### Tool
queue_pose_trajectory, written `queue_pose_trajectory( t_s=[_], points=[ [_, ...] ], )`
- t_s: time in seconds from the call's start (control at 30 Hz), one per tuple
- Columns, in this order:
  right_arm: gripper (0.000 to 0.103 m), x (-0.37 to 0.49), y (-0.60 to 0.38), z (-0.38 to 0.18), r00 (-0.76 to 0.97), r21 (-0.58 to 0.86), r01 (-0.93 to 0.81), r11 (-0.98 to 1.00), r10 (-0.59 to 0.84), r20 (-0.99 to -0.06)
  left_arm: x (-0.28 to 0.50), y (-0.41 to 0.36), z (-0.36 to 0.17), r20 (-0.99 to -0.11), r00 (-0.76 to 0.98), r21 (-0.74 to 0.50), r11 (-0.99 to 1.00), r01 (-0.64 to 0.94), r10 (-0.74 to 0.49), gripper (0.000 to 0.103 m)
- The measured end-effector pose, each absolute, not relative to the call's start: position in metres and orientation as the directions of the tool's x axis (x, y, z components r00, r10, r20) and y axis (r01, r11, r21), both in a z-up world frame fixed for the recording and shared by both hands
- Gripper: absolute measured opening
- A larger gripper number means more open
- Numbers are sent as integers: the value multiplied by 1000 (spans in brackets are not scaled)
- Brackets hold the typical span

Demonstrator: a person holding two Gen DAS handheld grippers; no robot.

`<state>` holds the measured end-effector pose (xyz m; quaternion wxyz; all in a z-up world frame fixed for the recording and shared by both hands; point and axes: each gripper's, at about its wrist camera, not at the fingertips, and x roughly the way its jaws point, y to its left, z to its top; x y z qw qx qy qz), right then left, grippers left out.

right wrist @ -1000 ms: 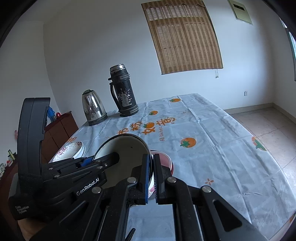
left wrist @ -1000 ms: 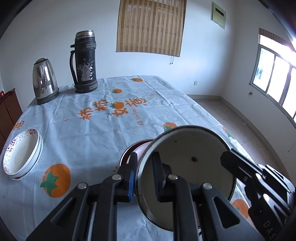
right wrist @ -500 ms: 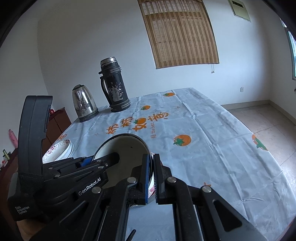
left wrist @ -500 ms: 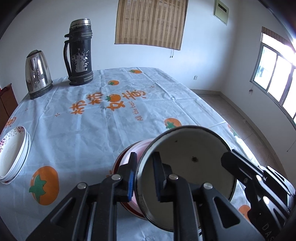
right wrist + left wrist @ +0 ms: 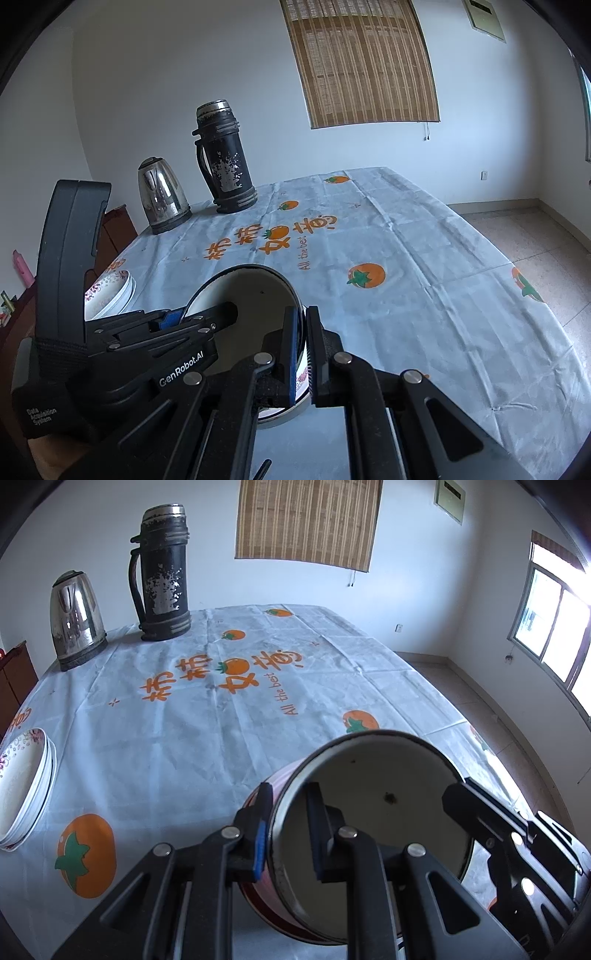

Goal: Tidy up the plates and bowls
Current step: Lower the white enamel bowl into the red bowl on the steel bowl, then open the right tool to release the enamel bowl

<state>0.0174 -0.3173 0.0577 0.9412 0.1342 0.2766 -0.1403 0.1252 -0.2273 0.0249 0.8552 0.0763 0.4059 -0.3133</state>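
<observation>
- Left wrist view: the left gripper [image 5: 288, 827] is clamping the near-left rim of an enamel bowl [image 5: 373, 805]. One of its fingers [image 5: 261, 823] is sitting outside against the pink wall, the other is pressing on the cream inside, and the two are drawn in to just the thickness of the wall.
- The bowl is tilting so that its mouth is facing the camera, and a small dark speck is showing on the inner bottom.
- At the bowl's far right rim the right gripper [image 5: 456, 797] is reaching in from the lower right, its dark tip touching the rim; how its fingers are set cannot be told from this side.
- A stack of white plates [image 5: 22, 786] with a floral edge is lying at the table's [image 5: 166, 738] left edge, well apart from the bowl.
- A steel kettle [image 5: 75, 618] and a dark thermos [image 5: 162, 572] are standing side by side at the far end.
- Right wrist view: the right gripper [image 5: 302, 350] is pinching the bowl's [image 5: 243, 306] right rim, with the blue-padded finger inside and the other finger outside, nearly closed on the thin wall.
- The left gripper [image 5: 192, 317] is gripping the opposite rim from the left, so the bowl is hanging between both tools over the near part of the table [image 5: 406, 277].
- The plate stack [image 5: 110, 293] is lying behind the left gripper, near the table's left edge.
</observation>
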Motion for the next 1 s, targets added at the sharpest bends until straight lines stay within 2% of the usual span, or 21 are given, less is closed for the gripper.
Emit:
queue_pose_trajectory(
  t_s=[0.43, 0.77, 0.9, 1.0],
  points=[
    [5, 34, -326, 39, 774, 212, 328, 921, -134, -619, 142, -231, 17, -768, 475, -100, 812, 575, -431, 19],
    [5, 31, -333, 53, 804, 221, 324, 920, -144, -577, 146, -237, 17, -775, 480, -82, 818, 569, -411, 25],
    [5, 34, -339, 58, 822, 245, 326, 913, -146, -550, 143, -228, 30, -743, 500, -104, 815, 570, -444, 50],
    [5, 40, -341, 62, 831, 250, 322, 913, -146, -536, 134, -222, 47, -684, 585, -43, 825, 563, -435, 56]
  ],
)
